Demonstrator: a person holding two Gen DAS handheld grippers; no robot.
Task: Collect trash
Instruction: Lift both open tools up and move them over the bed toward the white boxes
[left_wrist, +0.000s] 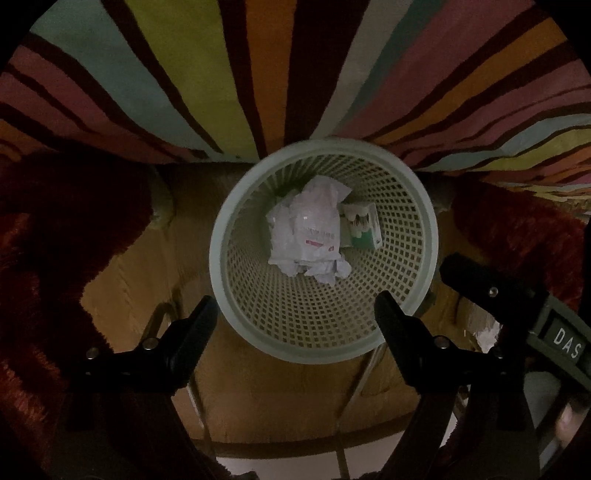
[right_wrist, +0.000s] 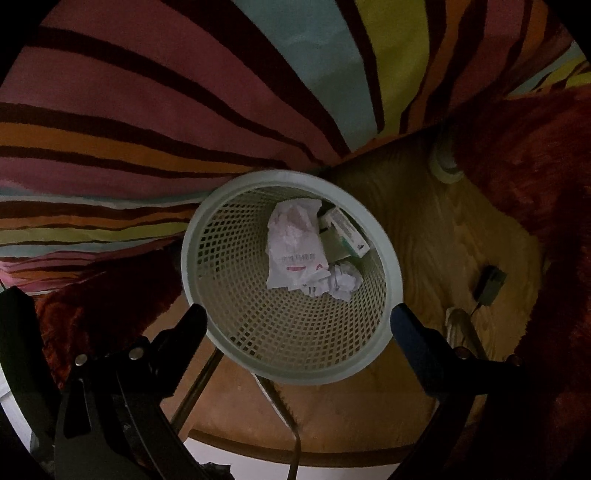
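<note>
Left wrist: "DAS" label beside the right claw.

- I am reading white letters "DAS" on a dark label plate fixed to my other gripper's body, at the right edge of my left wrist view.
- The crumpled white bag in the basket is showing pink printing and characters, too blurred for me to read.
- The small box beside it is carrying print I cannot make out.

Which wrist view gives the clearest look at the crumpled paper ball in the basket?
The right wrist view: the crumpled paper ball lies apart from the white wrapper, its creases clear. In the left wrist view the ball is blurrier, partly tucked under the wrapper at the basket bottom.
</note>
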